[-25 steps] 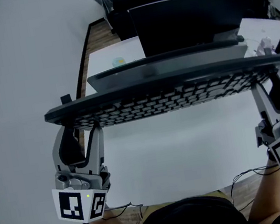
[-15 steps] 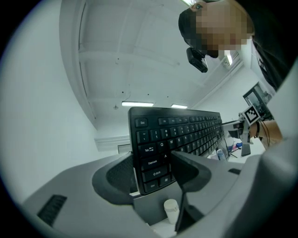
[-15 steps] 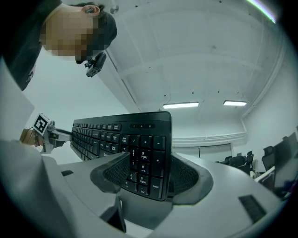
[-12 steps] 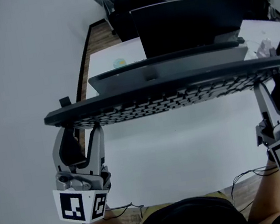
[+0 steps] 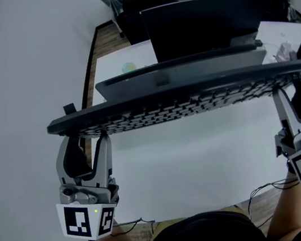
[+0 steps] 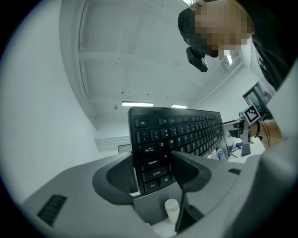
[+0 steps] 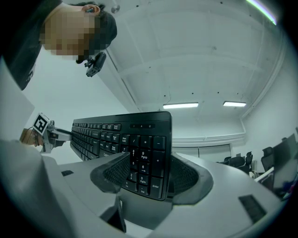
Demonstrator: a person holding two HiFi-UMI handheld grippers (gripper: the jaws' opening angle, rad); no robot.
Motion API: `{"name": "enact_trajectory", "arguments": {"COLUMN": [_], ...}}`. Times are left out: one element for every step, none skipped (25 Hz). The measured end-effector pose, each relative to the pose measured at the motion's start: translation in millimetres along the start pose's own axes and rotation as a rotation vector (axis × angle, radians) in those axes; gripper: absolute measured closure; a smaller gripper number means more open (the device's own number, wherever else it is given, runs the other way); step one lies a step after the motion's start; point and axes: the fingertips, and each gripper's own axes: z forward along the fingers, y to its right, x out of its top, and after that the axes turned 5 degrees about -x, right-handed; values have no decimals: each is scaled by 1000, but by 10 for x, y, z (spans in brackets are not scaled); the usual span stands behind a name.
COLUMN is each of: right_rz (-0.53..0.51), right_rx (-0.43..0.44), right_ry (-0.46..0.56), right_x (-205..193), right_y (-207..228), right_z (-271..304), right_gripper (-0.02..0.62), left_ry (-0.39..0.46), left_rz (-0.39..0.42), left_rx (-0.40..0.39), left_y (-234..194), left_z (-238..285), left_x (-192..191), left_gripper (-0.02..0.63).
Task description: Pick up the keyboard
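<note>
A black keyboard (image 5: 181,99) hangs in the air above the white desk (image 5: 203,160), tipped with its keys toward me. My left gripper (image 5: 87,134) is shut on its left end, and the jaws clamp the keyboard (image 6: 160,148) near the Tab and Shift keys in the left gripper view. My right gripper (image 5: 289,87) is shut on the right end. In the right gripper view the pads squeeze the number pad of the keyboard (image 7: 144,158).
Behind the keyboard stands a dark monitor (image 5: 203,22) on the desk. Office chairs (image 5: 145,0) and more desks fill the back of the room. A cable (image 5: 265,188) trails over the desk's near edge. A wooden floor strip (image 5: 104,39) runs along the left wall.
</note>
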Motion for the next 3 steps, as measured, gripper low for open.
{"name": "enact_trajectory", "arguments": {"right_rz": [-1, -1, -2], "right_rx": [-1, -2, -2], "right_ry": [1, 1, 1], "right_x": [2, 2, 1], "right_y": [0, 0, 1], "right_z": [5, 11, 17], "right_gripper": [311, 311, 311], "left_ry": [2, 4, 6], "left_rz": [0, 0, 0], "left_rx": [0, 0, -1], "left_y": [-4, -7, -10], "left_z": [5, 11, 17], "left_x": [1, 2, 3], "left_gripper": [353, 353, 353]}}
